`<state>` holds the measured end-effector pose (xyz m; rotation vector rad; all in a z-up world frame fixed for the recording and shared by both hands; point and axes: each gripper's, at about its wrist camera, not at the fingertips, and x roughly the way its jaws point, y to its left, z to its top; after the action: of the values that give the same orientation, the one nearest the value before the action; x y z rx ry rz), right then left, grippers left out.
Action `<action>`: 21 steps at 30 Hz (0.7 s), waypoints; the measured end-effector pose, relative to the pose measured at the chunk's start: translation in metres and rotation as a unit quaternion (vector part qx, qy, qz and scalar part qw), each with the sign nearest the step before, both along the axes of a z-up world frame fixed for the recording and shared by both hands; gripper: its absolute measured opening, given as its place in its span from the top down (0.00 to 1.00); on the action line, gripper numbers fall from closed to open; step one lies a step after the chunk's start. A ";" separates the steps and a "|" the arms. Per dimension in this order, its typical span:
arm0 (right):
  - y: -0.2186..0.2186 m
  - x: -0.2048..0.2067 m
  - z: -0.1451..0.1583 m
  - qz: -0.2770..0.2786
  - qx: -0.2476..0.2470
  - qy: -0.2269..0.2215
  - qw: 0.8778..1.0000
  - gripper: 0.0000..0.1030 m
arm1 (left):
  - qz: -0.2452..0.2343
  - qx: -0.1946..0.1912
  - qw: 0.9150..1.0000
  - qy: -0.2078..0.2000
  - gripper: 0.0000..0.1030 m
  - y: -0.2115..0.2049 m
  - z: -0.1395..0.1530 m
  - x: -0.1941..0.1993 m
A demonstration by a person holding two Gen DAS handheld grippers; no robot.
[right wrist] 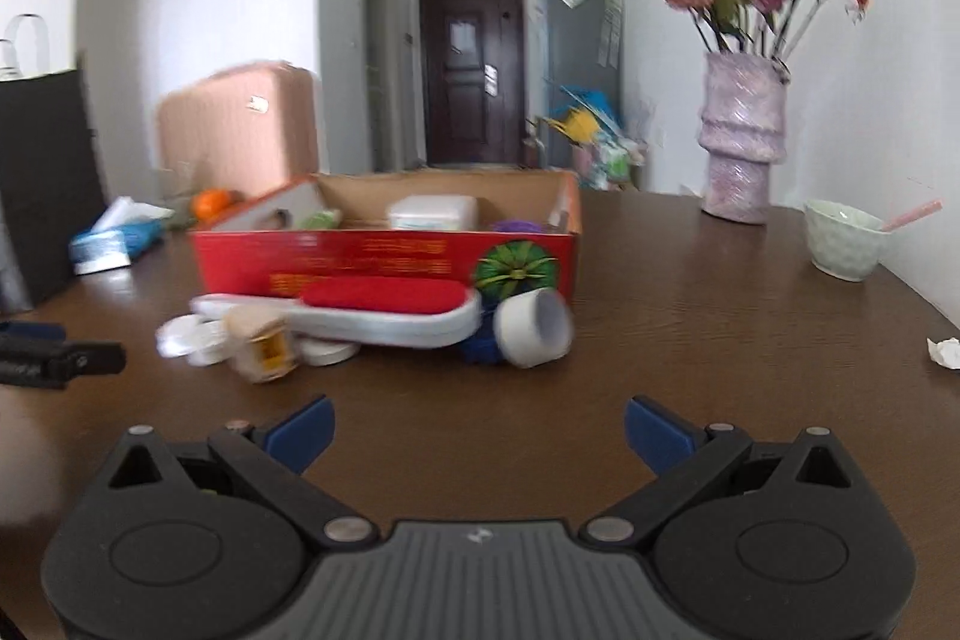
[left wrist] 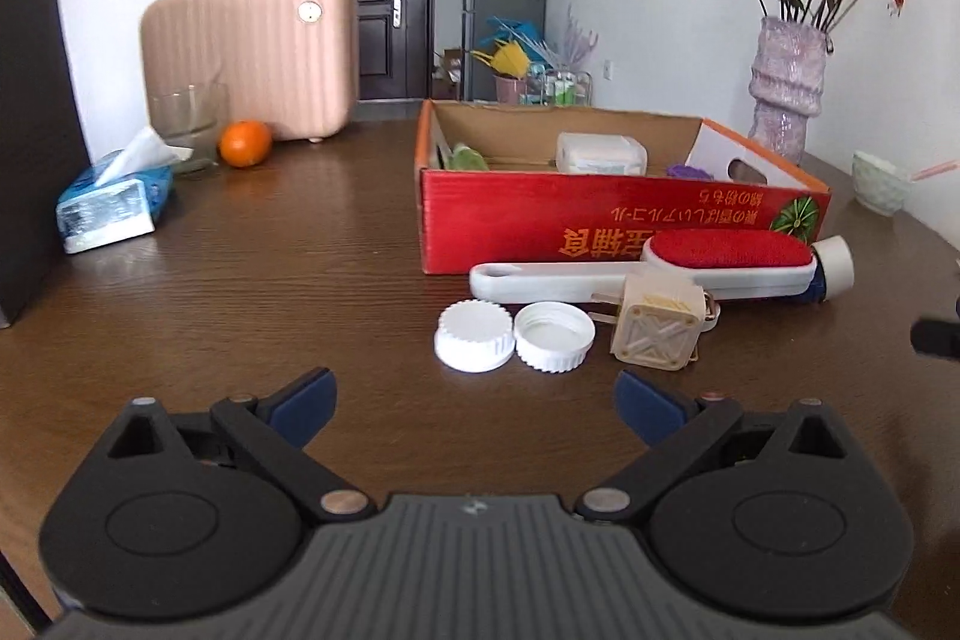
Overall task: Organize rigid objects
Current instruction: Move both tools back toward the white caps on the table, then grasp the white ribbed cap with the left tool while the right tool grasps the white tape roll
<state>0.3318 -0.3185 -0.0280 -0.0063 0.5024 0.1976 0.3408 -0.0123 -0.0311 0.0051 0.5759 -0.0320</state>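
The left gripper (left wrist: 474, 403) and right gripper (right wrist: 477, 430) are held spread wide and empty above the wooden table (left wrist: 270, 292); beyond them two white caps (left wrist: 475, 343), a toothpick box (left wrist: 657, 325) and a lint brush (left wrist: 648, 265) are laid before the red cardboard box (left wrist: 600, 214)

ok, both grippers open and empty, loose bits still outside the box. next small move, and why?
Probably ease the left gripper forward onto the nearest white cap: it lies right ahead between the open jaws, outside the red box, with nothing blocking it.
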 end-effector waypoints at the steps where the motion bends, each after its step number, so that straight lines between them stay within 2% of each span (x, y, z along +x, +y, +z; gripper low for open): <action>1: -0.002 0.011 0.000 -0.009 0.004 0.008 1.000 0.00 | -0.001 0.008 1.000 0.002 0.13 -0.003 -0.002 0.006; 3: -0.007 0.032 0.000 -0.021 0.016 0.017 0.999 0.04 | -0.006 0.018 1.000 0.004 0.27 -0.007 -0.006 0.017; 5: -0.011 0.049 -0.001 -0.025 0.027 0.023 0.999 0.14 | 0.001 0.010 1.000 0.010 0.32 -0.002 -0.009 0.026; 6: -0.012 0.057 -0.002 -0.025 0.030 0.026 0.999 0.14 | 0.003 -0.001 1.000 0.016 0.35 0.001 -0.010 0.031; 10: -0.011 0.082 -0.004 -0.020 0.020 0.025 0.999 0.14 | -0.010 -0.023 0.999 0.040 0.37 0.013 -0.017 0.049; 13: -0.012 0.101 -0.007 -0.020 0.026 0.030 0.999 0.15 | -0.020 -0.016 0.999 0.042 0.37 0.013 -0.017 0.059; 15: -0.012 0.110 -0.010 -0.020 0.030 0.035 0.999 0.20 | -0.026 -0.011 0.999 0.042 0.39 0.013 -0.017 0.064; 19: -0.013 0.116 -0.014 -0.019 0.044 0.037 0.998 0.23 | -0.043 -0.022 0.998 0.040 0.50 0.014 -0.017 0.065; 20: -0.014 0.116 -0.015 -0.018 0.048 0.037 0.998 0.26 | -0.050 -0.027 0.998 0.038 0.60 0.014 -0.017 0.065; 21: -0.015 0.117 -0.016 -0.015 0.057 0.038 0.998 0.29 | -0.054 -0.029 0.997 0.037 0.60 0.014 -0.017 0.065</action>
<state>0.4484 -0.3336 -0.0439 0.1212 0.5660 0.1967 0.4056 0.0018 -0.0483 -0.0219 0.6490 -0.1542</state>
